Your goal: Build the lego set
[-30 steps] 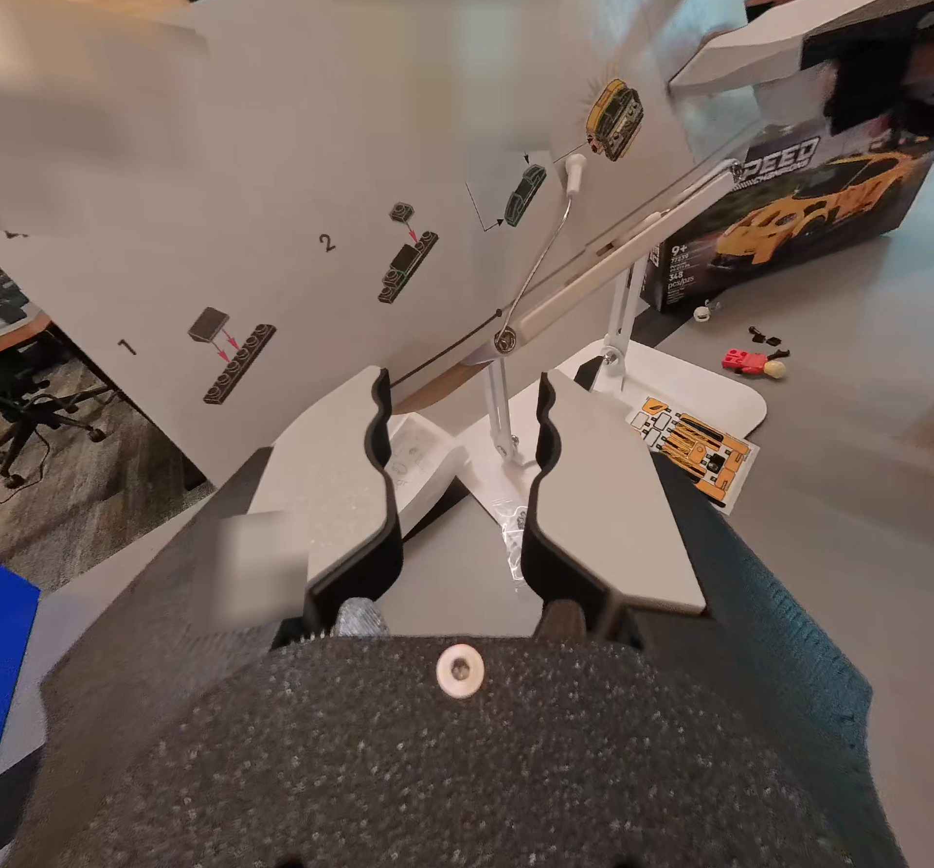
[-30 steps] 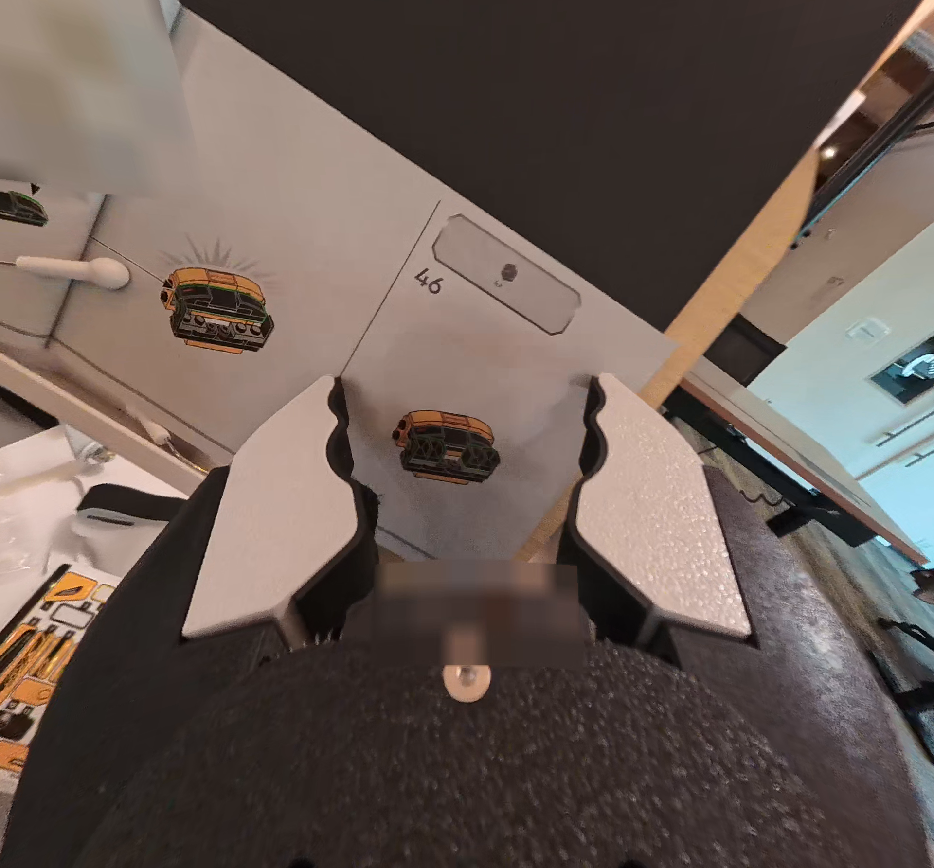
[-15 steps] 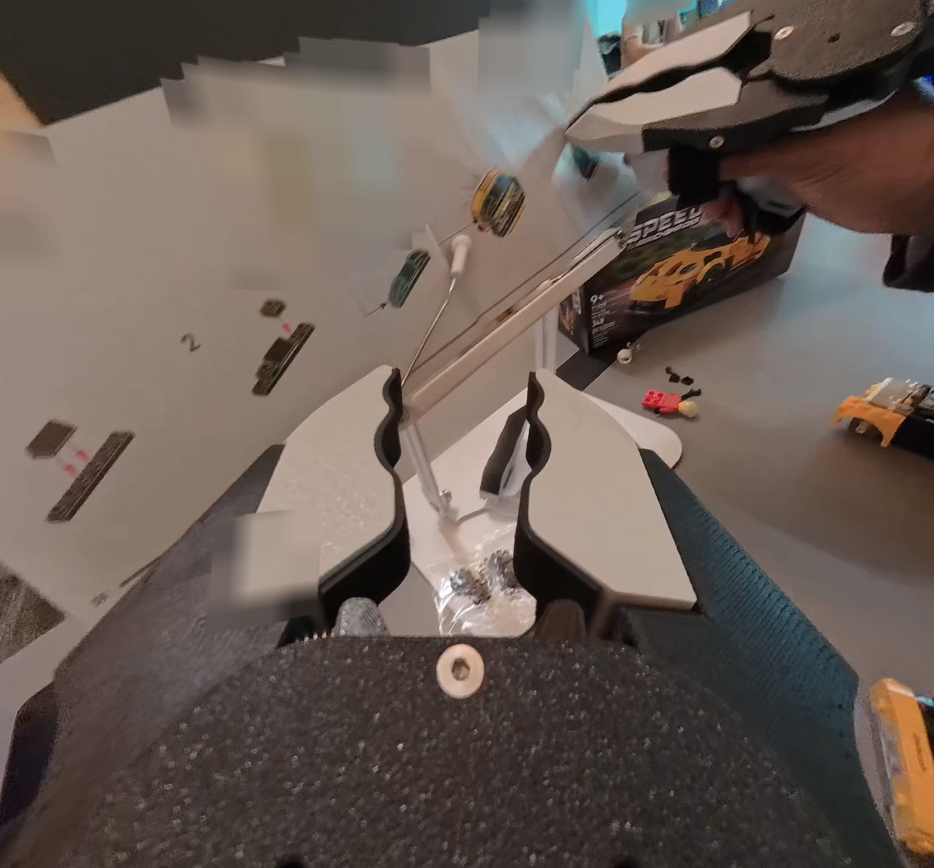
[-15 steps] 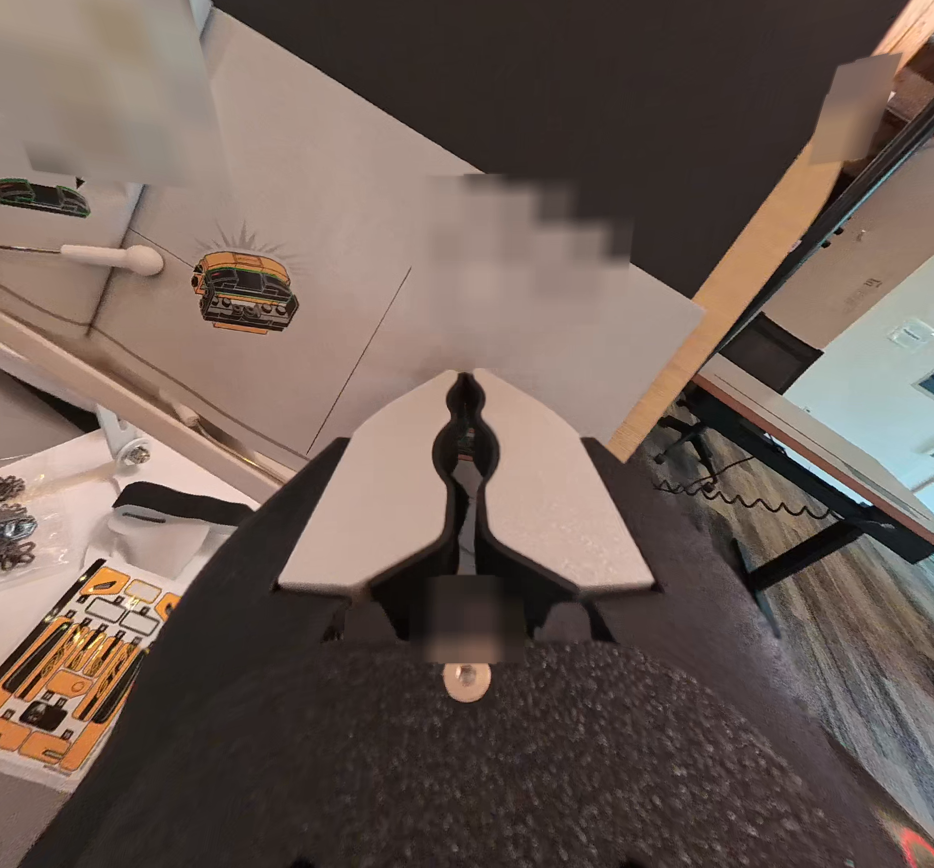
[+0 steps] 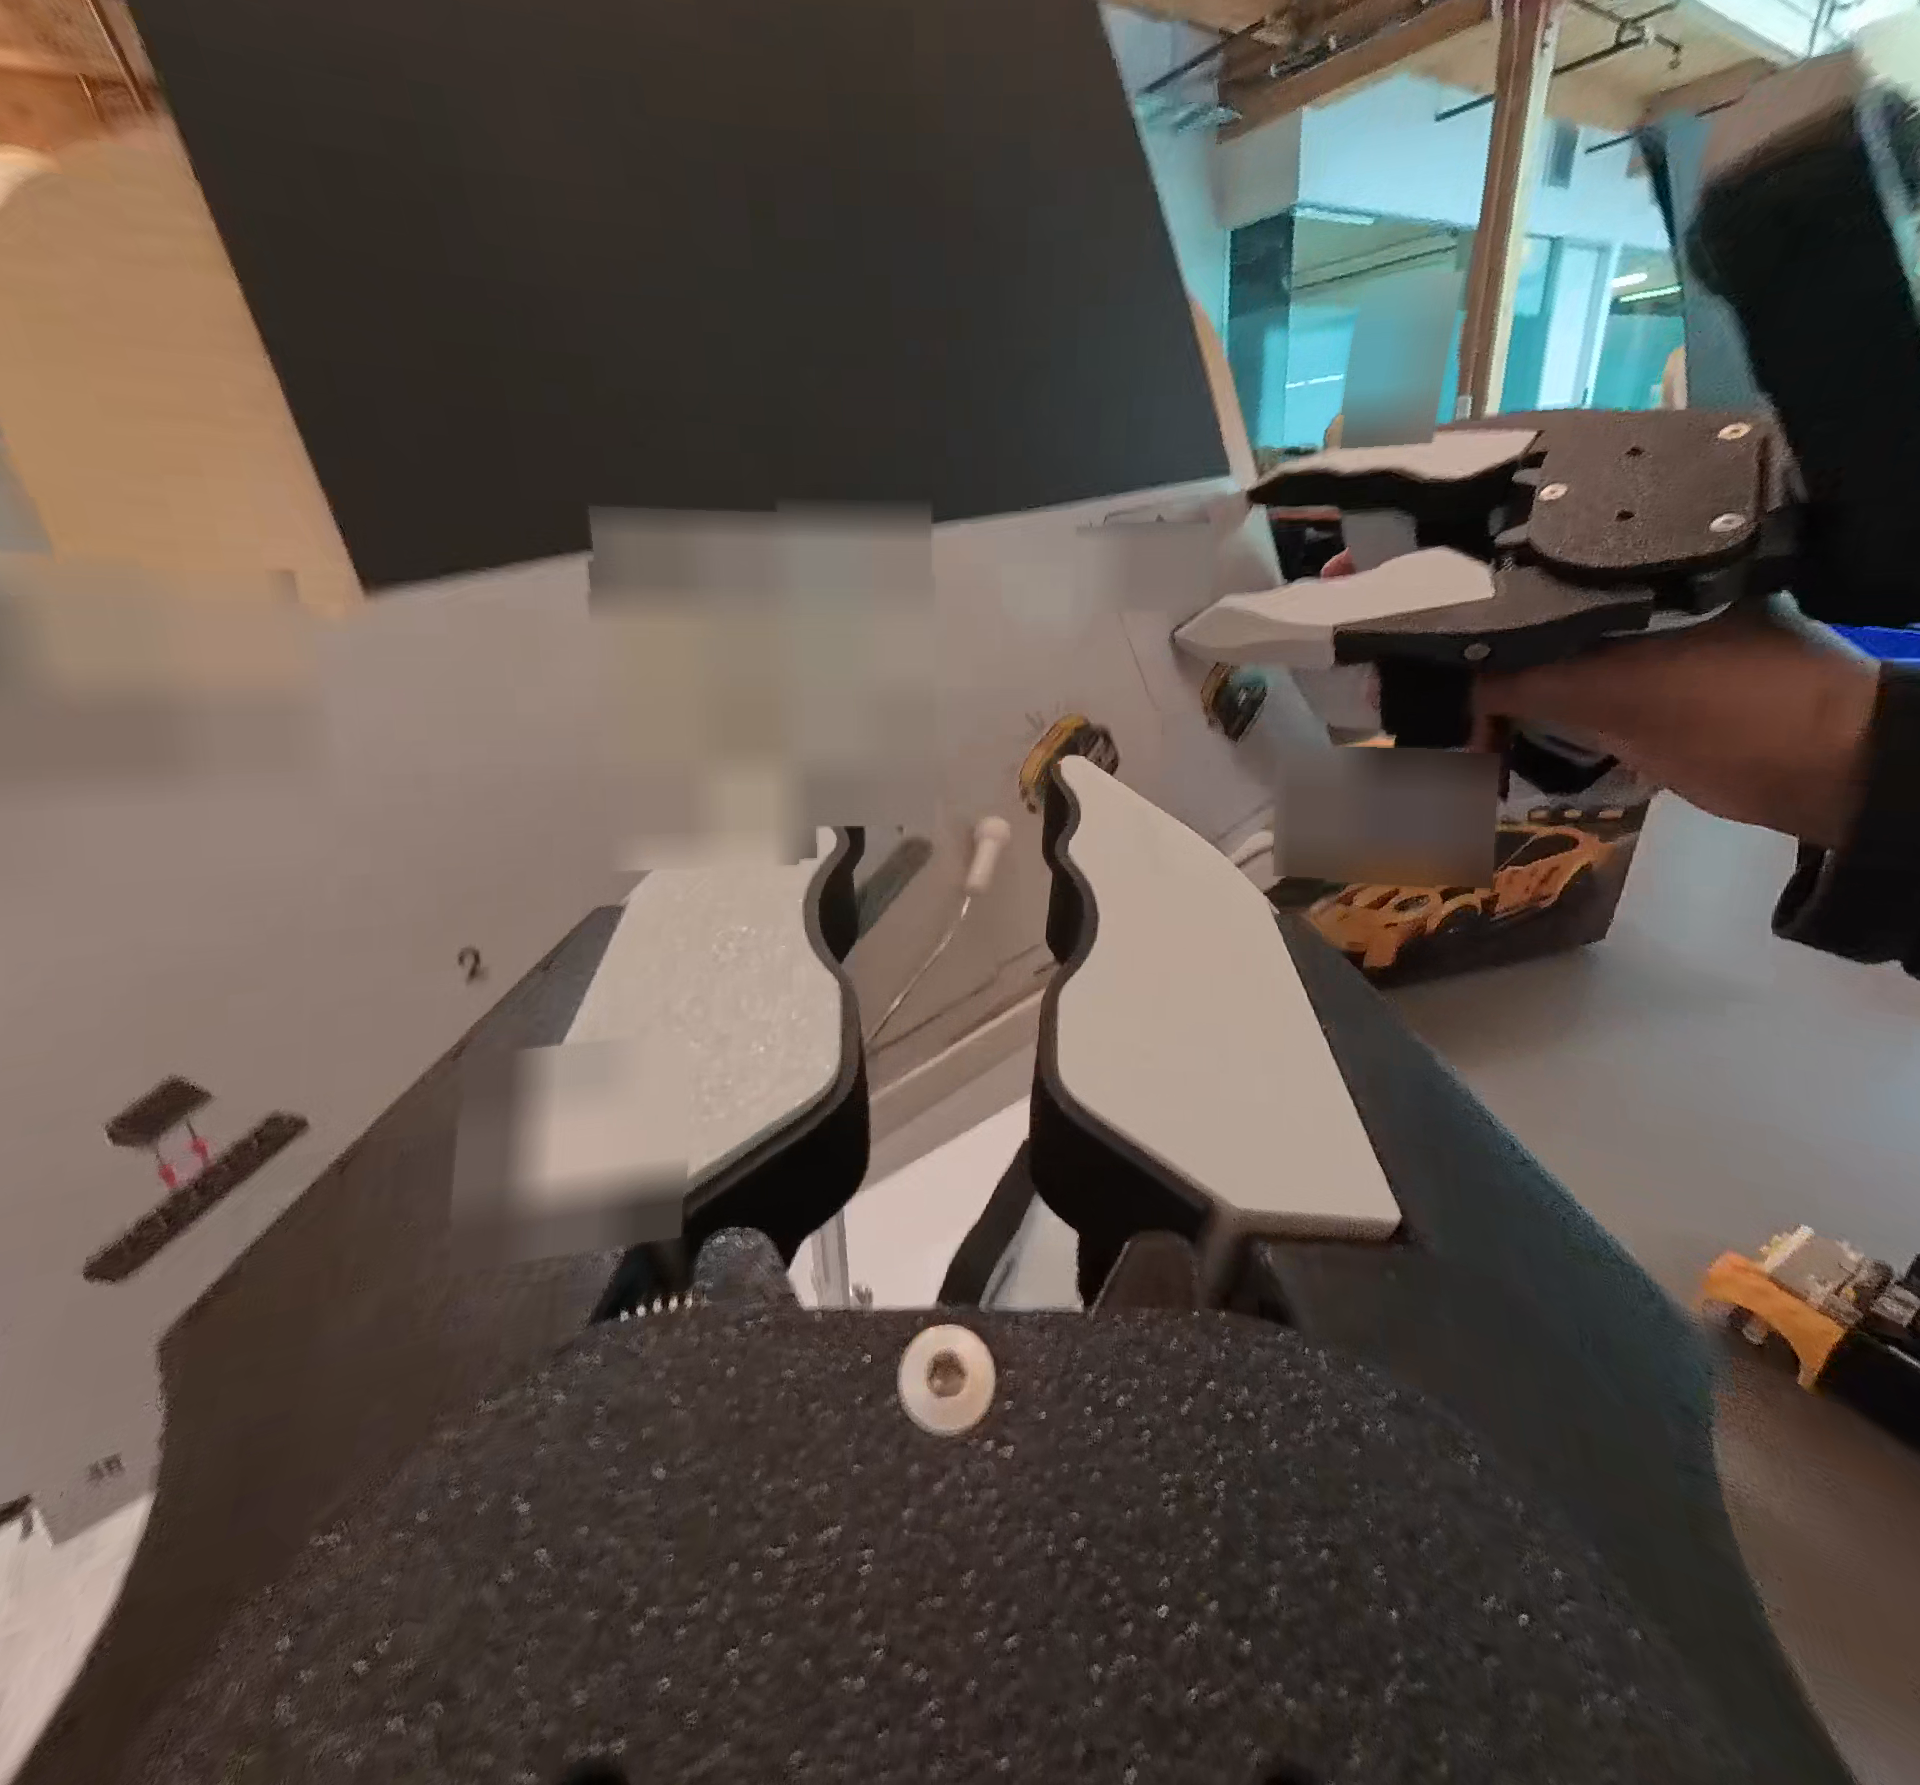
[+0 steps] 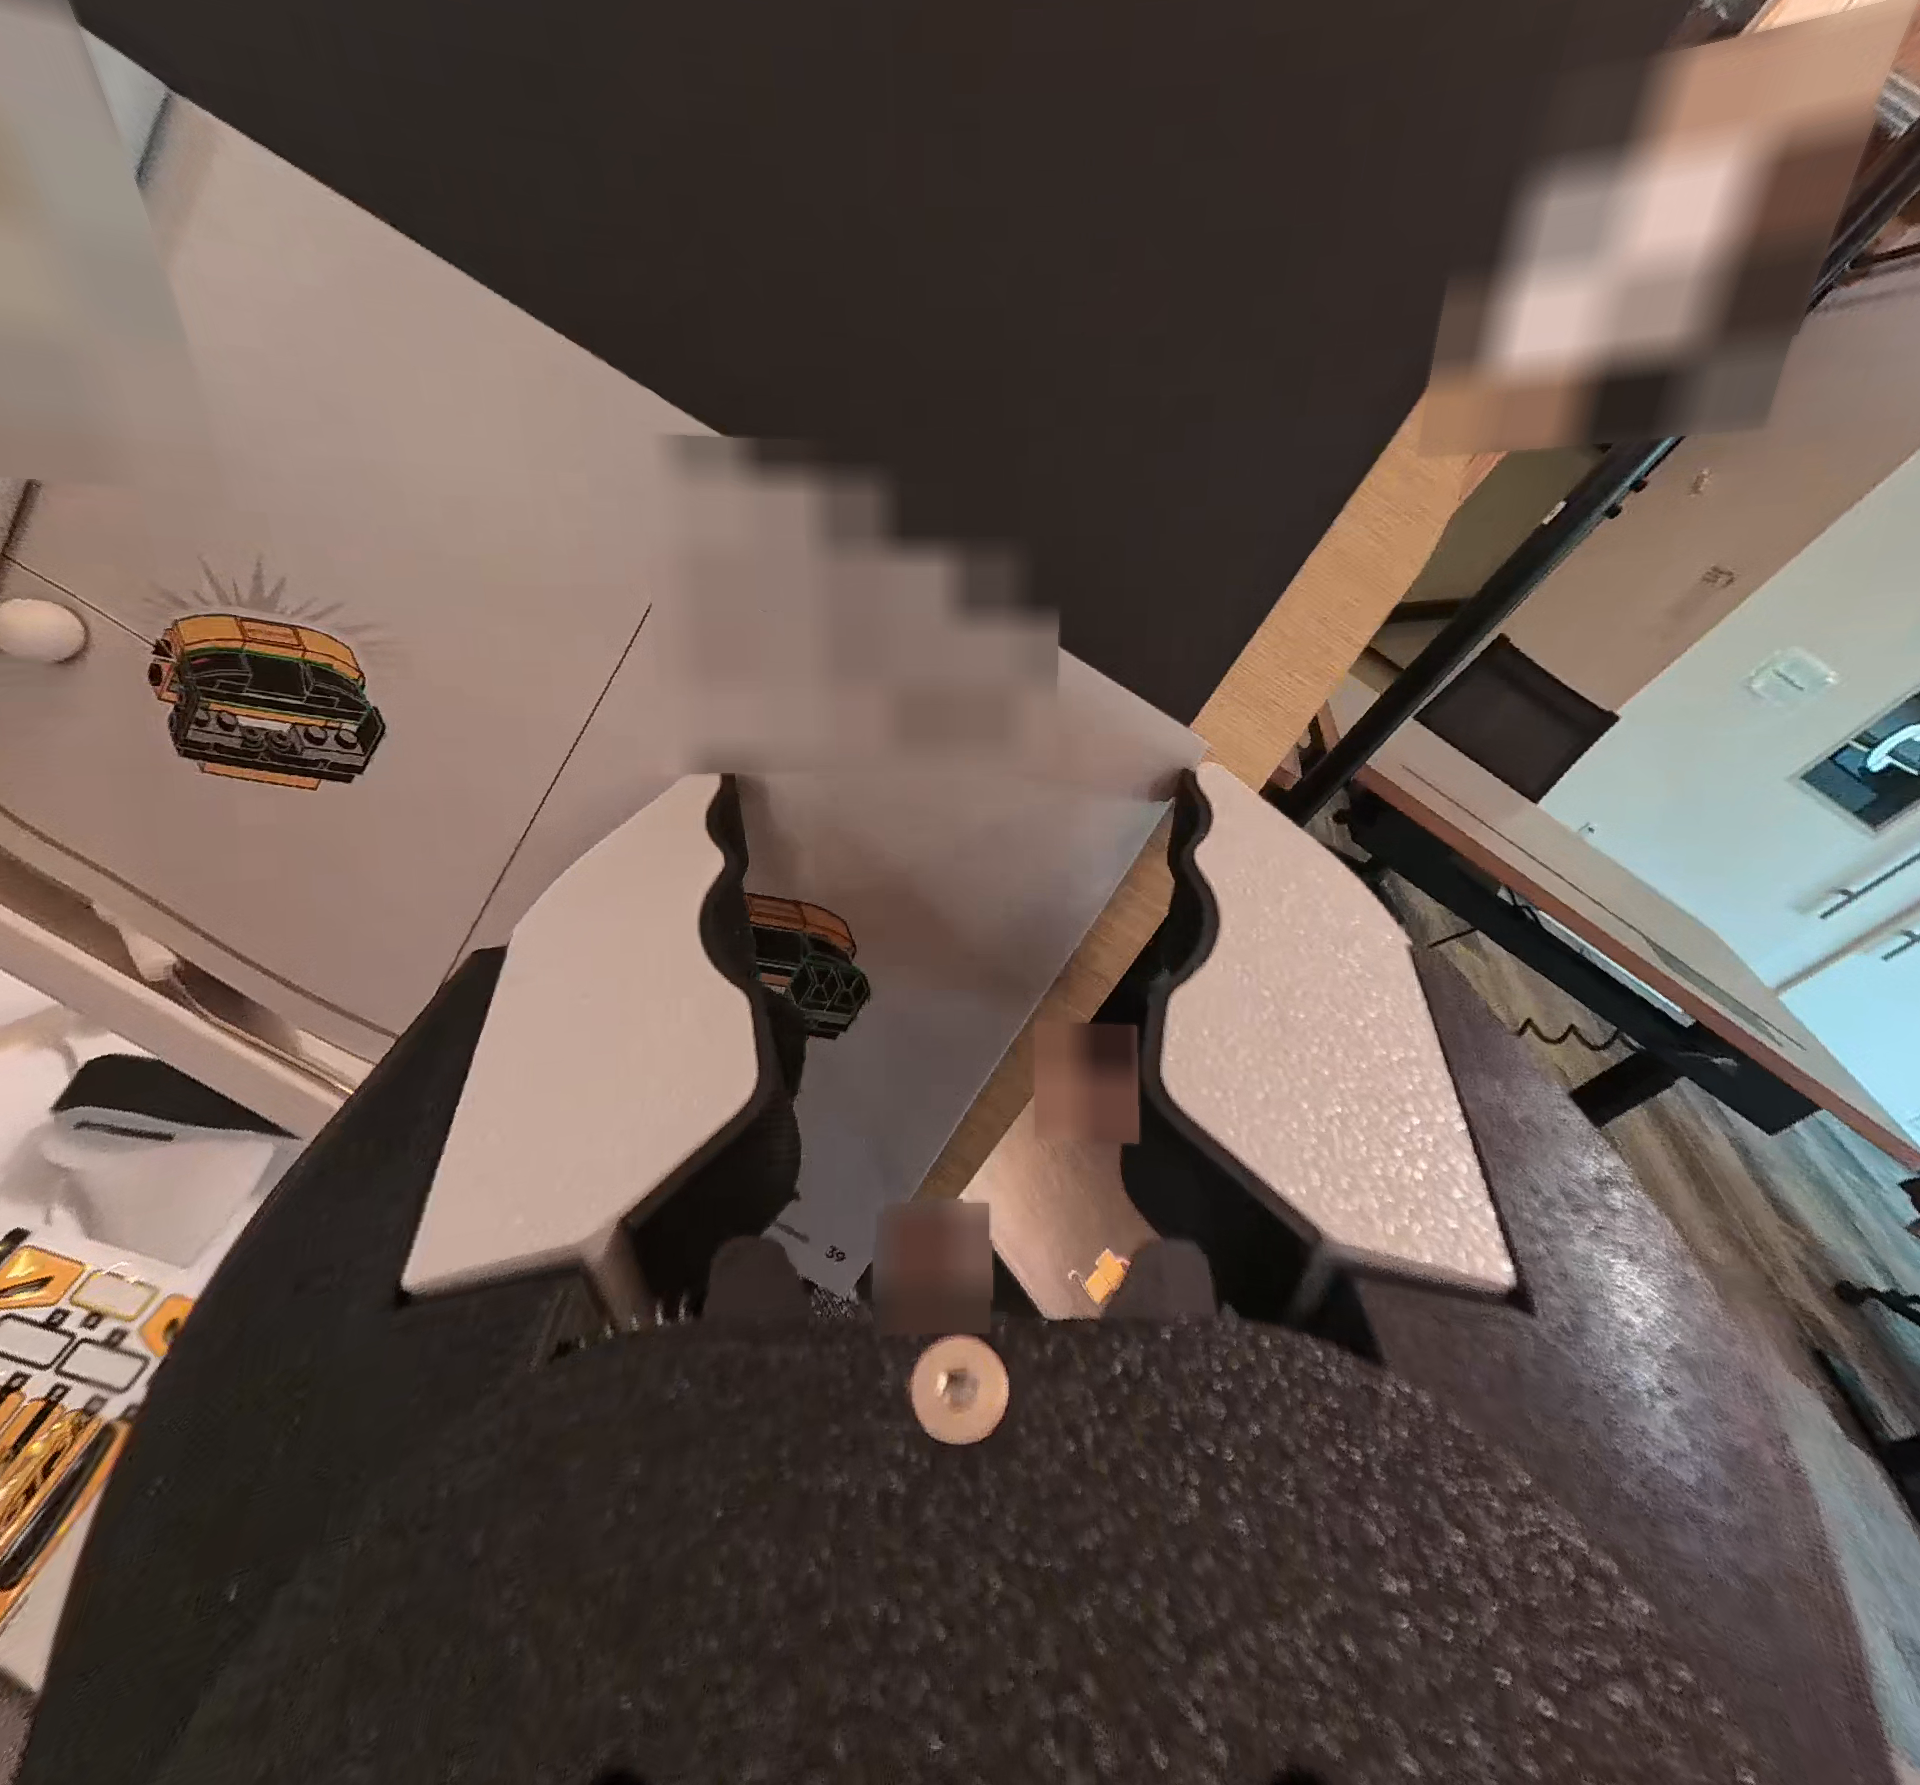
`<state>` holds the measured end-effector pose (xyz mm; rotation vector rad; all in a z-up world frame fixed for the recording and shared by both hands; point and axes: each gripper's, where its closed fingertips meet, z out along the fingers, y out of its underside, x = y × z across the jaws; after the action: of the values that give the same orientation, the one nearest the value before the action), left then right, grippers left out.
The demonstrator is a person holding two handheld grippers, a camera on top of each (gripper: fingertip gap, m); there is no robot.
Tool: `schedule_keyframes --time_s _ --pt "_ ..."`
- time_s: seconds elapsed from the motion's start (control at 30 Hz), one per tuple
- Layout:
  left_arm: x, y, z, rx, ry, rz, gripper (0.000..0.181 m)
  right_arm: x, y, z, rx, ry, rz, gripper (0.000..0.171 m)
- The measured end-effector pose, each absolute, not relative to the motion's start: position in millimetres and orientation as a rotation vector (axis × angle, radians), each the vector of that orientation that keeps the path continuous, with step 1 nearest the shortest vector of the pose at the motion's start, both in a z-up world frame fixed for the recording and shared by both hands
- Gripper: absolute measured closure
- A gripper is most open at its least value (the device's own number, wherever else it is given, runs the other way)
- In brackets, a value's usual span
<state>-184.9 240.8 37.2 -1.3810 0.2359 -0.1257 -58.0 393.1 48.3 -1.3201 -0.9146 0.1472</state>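
Observation:
The open instruction booklet point(image 5: 436, 800) stands tilted on a white holder, filling the left and middle of the left wrist view. My left gripper point(image 5: 951, 852) is open and empty, pointing at the booklet's lower middle. My right gripper point(image 5: 1221, 561) shows at the upper right of that view, open, at the booklet's right page edge. In the right wrist view my right gripper point(image 6: 956, 790) is open, with the outer corner of the right page point(image 6: 935, 904) between the jaws. A partly built orange and black car point(image 5: 1808, 1320) lies on the grey table at the right.
The lego box point(image 5: 1455, 894) stands behind the booklet at the right. A sticker sheet point(image 6: 62, 1340) lies on the white holder base point(image 6: 156, 1164). A black panel point(image 5: 675, 229) rises behind the booklet. Desks and wood floor point(image 6: 1714, 1216) lie beyond the table edge.
My right gripper was open, shut at the page corner half a second ago, and is open again now. My left gripper tilted upward and away from the holder base; the car came into view.

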Motion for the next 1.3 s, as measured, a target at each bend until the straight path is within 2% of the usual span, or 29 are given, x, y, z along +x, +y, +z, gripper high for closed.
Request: schedule_keyframes --time_s 0.03,0.17,0.3,0.5,0.8,1.17,1.3 --pt "-186.9 242.3 30.9 -1.404 0.227 -0.144 0.148 -57.9 393.0 48.3 -1.314 -0.912 0.150 0.094" --pt "-190.8 242.8 24.3 -1.419 0.231 -0.157 0.148 -53.4 390.6 49.7 -1.283 -0.895 0.120 0.111" --pt "-196.1 242.8 19.2 -1.435 0.227 -0.150 0.148 -51.4 387.6 51.3 -1.255 -0.872 0.069 0.109" --pt "-197.7 243.5 15.1 -1.450 0.222 -0.166 0.148 -43.6 385.1 54.6 -1.172 -0.895 -0.129 0.131" --pt "-193.2 244.7 10.7 -1.467 0.237 -0.178 0.147 -38.4 375.8 62.3 -1.080 -0.882 -0.190 0.148" --pt "-191.3 245.8 7.0 -1.479 0.244 -0.188 0.147 -41.2 361.6 57.1 -0.920 -0.921 -0.343 0.165" --pt "-191.7 246.1 6.0 -1.483 0.243 -0.190 0.147 -37.8 360.7 58.8 -0.899 -0.898 -0.372 0.161"
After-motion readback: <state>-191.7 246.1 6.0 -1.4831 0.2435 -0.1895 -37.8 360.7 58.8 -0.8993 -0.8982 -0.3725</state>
